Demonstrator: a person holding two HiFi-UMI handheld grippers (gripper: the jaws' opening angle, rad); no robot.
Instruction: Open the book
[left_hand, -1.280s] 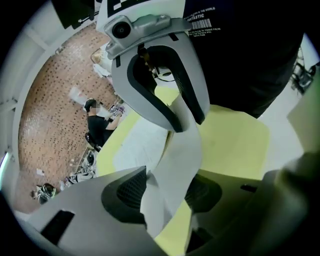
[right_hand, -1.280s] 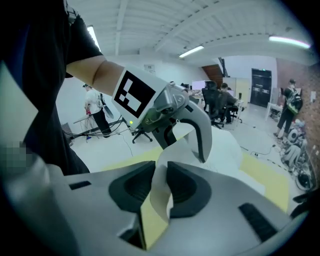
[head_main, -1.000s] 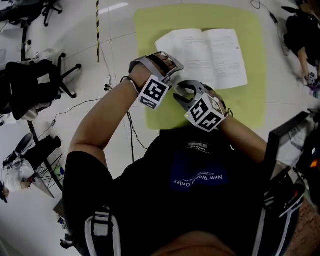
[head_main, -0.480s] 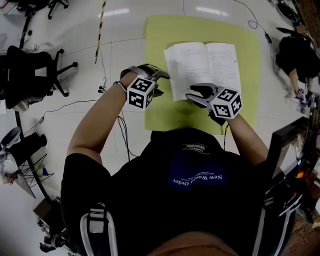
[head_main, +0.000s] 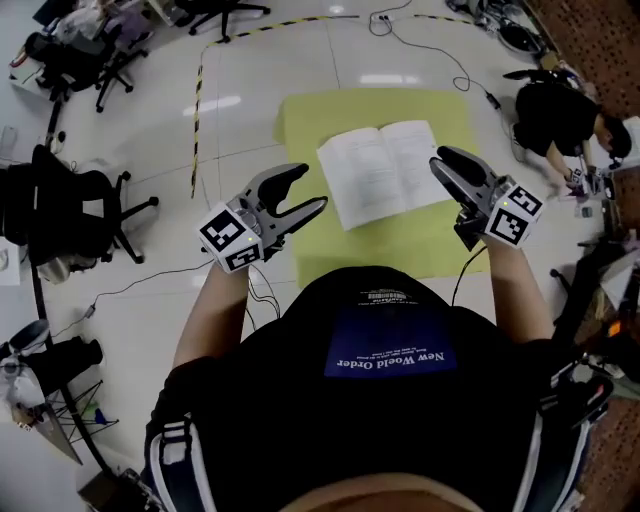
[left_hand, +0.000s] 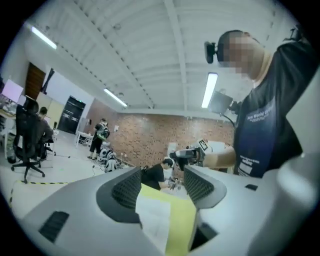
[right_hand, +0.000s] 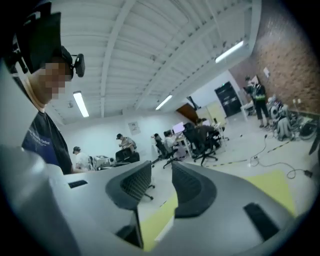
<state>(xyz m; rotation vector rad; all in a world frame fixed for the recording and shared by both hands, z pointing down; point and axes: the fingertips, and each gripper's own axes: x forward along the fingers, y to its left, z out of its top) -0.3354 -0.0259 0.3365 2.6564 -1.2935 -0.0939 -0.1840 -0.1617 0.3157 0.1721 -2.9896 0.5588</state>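
- The book lies open and flat, pages up, on the yellow-green mat on the floor; the task looks complete.
- The left gripper is held level beside the mat's left edge, jaws wide apart and empty.
- The right gripper is held level over the book's right edge. Its jaws are closing, still parted, with nothing between them.
- Keep both grippers well above the pages so that no leaf is caught or turned.
- Confirm both halves rest flat. If a leaf lifts, press it down near the spine.
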